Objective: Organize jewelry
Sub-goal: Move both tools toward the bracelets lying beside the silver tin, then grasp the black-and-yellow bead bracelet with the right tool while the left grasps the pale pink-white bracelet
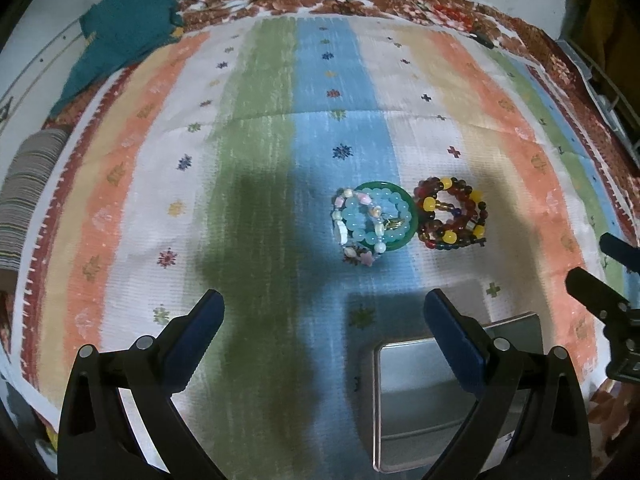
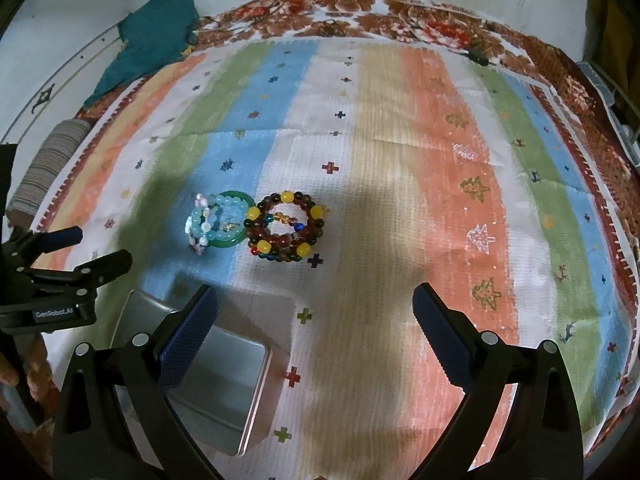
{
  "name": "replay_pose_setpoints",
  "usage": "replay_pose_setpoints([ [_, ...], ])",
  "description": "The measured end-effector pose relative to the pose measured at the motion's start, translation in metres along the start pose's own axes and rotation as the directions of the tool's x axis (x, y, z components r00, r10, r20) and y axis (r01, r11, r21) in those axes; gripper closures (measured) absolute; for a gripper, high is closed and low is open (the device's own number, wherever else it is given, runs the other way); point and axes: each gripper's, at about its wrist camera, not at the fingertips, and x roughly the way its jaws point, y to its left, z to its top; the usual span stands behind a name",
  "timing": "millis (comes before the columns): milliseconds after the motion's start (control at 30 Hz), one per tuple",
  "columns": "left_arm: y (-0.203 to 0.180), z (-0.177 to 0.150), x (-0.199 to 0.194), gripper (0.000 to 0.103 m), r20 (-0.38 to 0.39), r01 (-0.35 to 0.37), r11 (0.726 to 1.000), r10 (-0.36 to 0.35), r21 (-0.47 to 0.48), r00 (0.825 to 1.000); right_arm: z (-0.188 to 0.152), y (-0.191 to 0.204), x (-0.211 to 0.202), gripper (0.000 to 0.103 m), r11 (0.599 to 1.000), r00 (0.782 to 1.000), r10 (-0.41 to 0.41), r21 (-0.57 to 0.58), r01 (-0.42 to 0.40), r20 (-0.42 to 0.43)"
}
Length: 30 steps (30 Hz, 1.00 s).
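- Far left, a teal cloth (image 1: pixel 128 28) and a striped grey roll (image 1: pixel 30 188) lie at the border of the striped mat (image 1: pixel 260 140), which spreads over a brown floral cloth (image 2: pixel 400 16); the mat's far half is bare.
- The left gripper (image 1: pixel 322 308) hangs over the green and blue stripes, jaws spread wide, holding and touching nothing.
- Ahead of it sits a green bangle (image 1: pixel 410 236) with pale blue bead bracelets (image 1: pixel 372 220) piled in and over its ring.
- Touching that pile on its right is a coil of dark red and yellow bead bracelets (image 1: pixel 450 216).
- Nearer than the jewelry, a square metal tin (image 2: pixel 224 384) lies on the mat with its lid off; nothing shows inside it. The left gripper's right finger and the right gripper's left finger overlap it in their views.
- The right gripper (image 2: pixel 314 304) hovers over the white and tan stripes, jaws wide apart, empty.
- Rightward, orange, green and blue stripes run bare to the mat's fringed edge.
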Motion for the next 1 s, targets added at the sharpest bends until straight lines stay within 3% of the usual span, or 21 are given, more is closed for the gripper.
replay_pose_setpoints([
  [467, 0.005, 0.020, 0.024, 0.006, -0.020, 0.031, 0.999, -0.032, -0.027, 0.999, 0.016, -0.003, 0.030, 0.004, 1.000, 0.999, 0.009, 0.023, -0.007, -0.051],
  [1000, 0.028, 0.030, 0.061, 0.013, -0.084, -0.005, 0.999, 0.001, -0.042, 0.996, 0.030, 0.001, 0.052, 0.005, 1.000, 0.996, 0.009, 0.020, -0.008, -0.084],
])
